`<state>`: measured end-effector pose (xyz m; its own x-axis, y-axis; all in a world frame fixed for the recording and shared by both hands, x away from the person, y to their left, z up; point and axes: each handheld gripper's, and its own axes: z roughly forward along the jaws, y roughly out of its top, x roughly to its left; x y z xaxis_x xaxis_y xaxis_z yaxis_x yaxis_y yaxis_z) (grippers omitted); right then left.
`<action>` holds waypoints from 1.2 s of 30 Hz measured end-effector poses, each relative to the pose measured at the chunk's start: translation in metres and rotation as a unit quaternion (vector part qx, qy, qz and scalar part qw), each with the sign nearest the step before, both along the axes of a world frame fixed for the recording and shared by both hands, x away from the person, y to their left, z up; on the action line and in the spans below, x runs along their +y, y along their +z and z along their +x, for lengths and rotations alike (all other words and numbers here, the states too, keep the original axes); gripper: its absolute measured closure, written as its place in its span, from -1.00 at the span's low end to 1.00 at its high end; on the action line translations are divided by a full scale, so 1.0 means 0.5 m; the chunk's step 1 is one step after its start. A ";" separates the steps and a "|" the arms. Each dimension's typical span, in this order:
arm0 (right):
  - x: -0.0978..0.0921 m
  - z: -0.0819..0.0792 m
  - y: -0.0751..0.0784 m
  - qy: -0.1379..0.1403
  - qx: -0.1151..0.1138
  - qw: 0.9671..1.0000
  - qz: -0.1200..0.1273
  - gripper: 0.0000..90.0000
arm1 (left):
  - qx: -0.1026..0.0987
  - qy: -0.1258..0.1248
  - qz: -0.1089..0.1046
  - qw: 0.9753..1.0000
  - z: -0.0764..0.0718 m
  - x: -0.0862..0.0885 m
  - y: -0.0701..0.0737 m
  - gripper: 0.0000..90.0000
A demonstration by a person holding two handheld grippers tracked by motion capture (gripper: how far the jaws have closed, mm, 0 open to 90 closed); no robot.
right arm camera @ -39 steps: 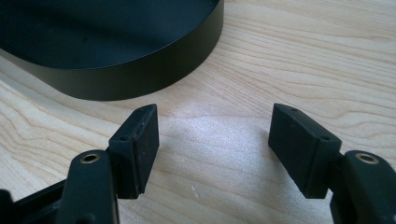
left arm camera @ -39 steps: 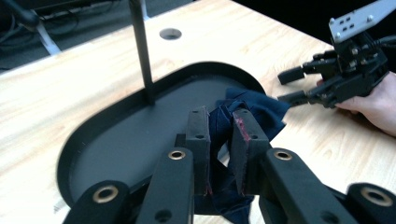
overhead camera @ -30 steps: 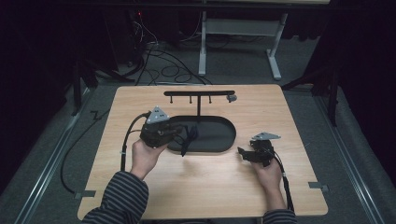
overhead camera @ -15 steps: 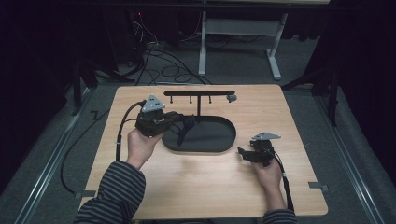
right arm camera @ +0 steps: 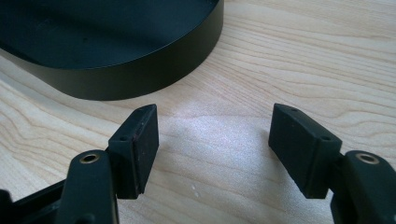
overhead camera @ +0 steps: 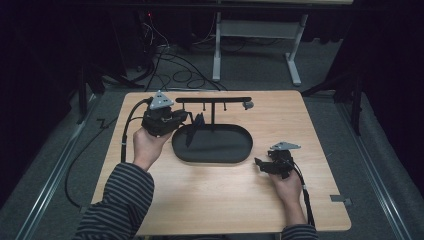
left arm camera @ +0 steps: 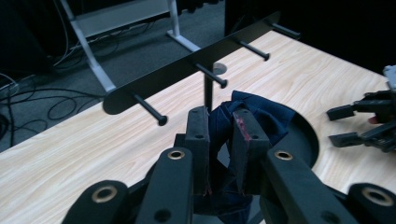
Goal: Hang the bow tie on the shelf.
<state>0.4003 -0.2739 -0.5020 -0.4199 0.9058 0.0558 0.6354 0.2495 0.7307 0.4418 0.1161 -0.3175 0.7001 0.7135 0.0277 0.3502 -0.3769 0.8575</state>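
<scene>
Flanking the raised cloth (left arm camera: 252,116): peg rack (left arm camera: 187,70) behind, tray (overhead camera: 212,145) below.

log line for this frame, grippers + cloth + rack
left gripper: shut on dark blue cloth, lifted by peg rack | right gripper: open, low over table beside black tray
</scene>
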 end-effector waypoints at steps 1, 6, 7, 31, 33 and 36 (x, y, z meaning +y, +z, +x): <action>0.000 0.000 0.000 0.000 0.000 1.000 0.000 -0.23 | 0.000 0.001 0.003 1.000 0.002 0.001 0.001 0.74; 0.000 0.000 0.000 0.000 0.000 1.000 0.000 -0.23 | 0.000 0.011 0.011 1.000 0.018 0.005 0.000 0.73; 0.000 0.000 0.000 0.000 0.000 1.000 0.000 -0.23 | 0.001 0.013 0.012 1.000 0.022 0.005 0.000 0.74; 0.000 0.000 0.000 -0.001 0.001 1.000 0.000 -0.23 | 0.003 0.040 0.048 0.998 0.089 -0.009 -0.014 0.72; 0.000 -0.001 0.000 -0.001 0.001 1.000 0.000 -0.23 | 0.002 0.043 0.048 0.998 0.092 -0.009 -0.014 0.72; 0.000 0.000 0.000 0.000 0.000 1.000 -0.001 -0.23 | 0.004 0.046 0.048 0.998 0.099 -0.005 -0.017 0.72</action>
